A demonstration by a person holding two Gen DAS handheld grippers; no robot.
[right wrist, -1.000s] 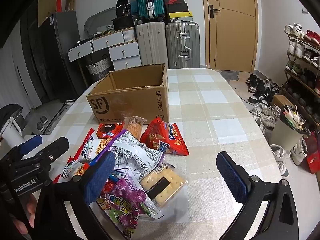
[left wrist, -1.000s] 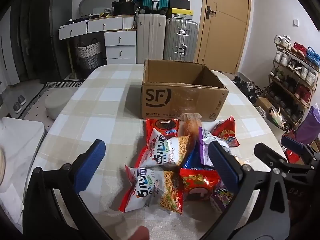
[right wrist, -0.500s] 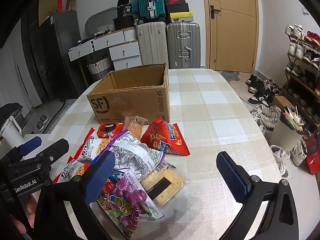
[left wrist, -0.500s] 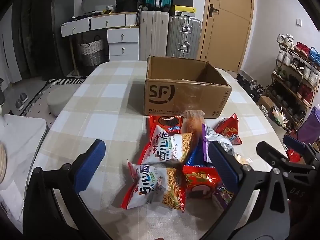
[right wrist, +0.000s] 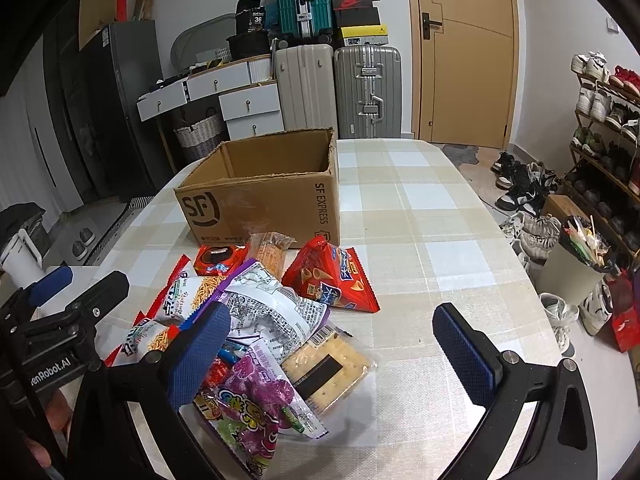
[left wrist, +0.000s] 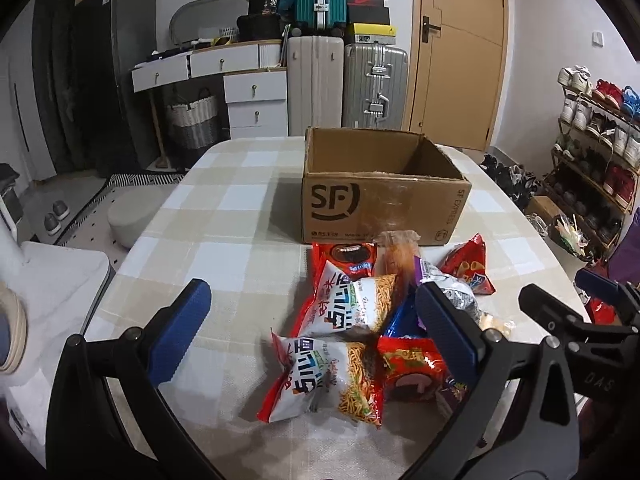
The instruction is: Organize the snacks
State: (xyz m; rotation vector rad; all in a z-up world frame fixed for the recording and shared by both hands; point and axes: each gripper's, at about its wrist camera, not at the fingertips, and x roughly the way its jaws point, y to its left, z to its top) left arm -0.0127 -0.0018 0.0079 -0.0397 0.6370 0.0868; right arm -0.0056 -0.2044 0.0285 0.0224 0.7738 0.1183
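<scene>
Both the left gripper (left wrist: 314, 326) and right gripper (right wrist: 334, 344) hover spread wide and unladen, snack packets (left wrist: 344, 344) heaped ahead, cardboard box (left wrist: 380, 200) beyond.

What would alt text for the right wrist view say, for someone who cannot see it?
A pile of snack packets lies on a checked tablecloth in front of an open cardboard box, with the open right gripper hovering over the pile's near edge. The left gripper shows at the left edge.

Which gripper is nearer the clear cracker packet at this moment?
Right. The right gripper hangs open with the cracker packet between its fingers. The left gripper, also open, sits across the snack pile, framing the noodle bag.
</scene>
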